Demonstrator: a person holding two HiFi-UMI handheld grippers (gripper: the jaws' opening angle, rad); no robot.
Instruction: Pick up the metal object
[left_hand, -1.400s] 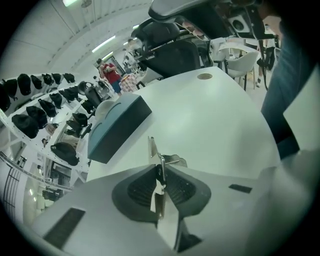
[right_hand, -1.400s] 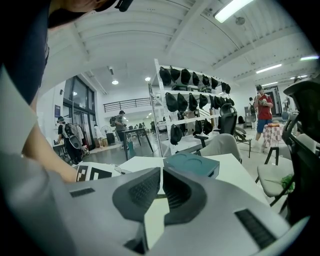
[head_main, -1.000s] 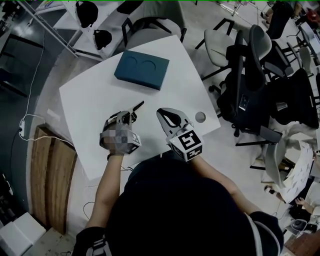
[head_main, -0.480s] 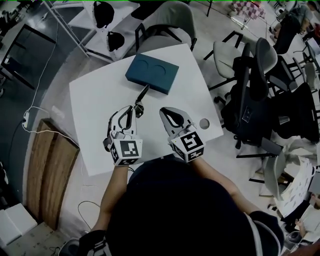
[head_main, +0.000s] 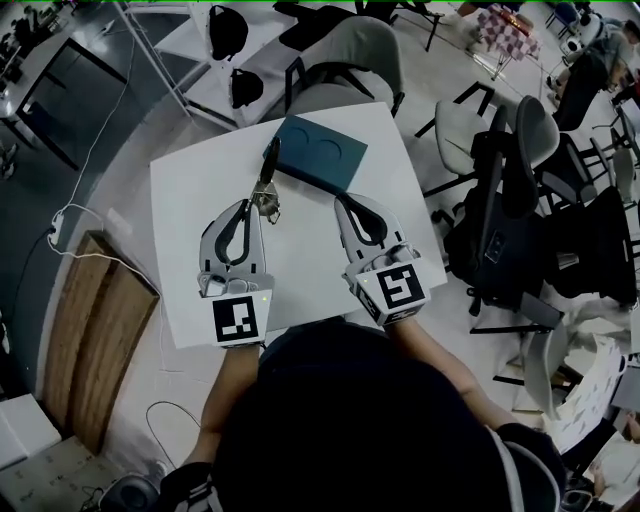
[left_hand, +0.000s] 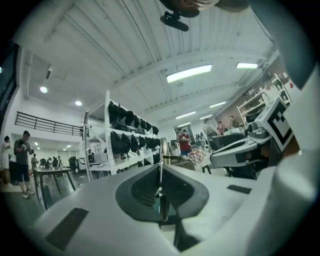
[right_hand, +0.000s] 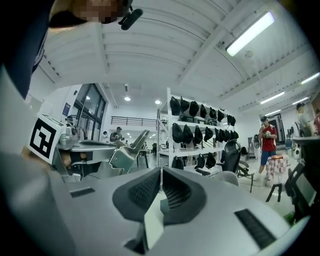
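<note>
My left gripper (head_main: 256, 204) is shut on the metal object (head_main: 266, 188), a shiny piece with a dark handle that sticks up and away over the near edge of the teal box (head_main: 325, 152). In the left gripper view a thin metal edge (left_hand: 162, 152) stands upright between the closed jaws. The right gripper view catches the metal object (right_hand: 129, 150) from the side, held up in the air. My right gripper (head_main: 352, 201) hovers beside the left one over the white table (head_main: 305, 270), shut with nothing in it; in its own view the right gripper (right_hand: 160, 176) has its pads together.
The teal box with two round hollows lies at the table's far side. A small round hole (head_main: 410, 252) marks the table's right edge. Office chairs (head_main: 500, 170) crowd the right and far sides. A wooden board (head_main: 95, 330) lies on the floor at left.
My left gripper has carried the metal object up and away from me, toward the teal box. The right gripper has moved forward alongside it, still shut.
</note>
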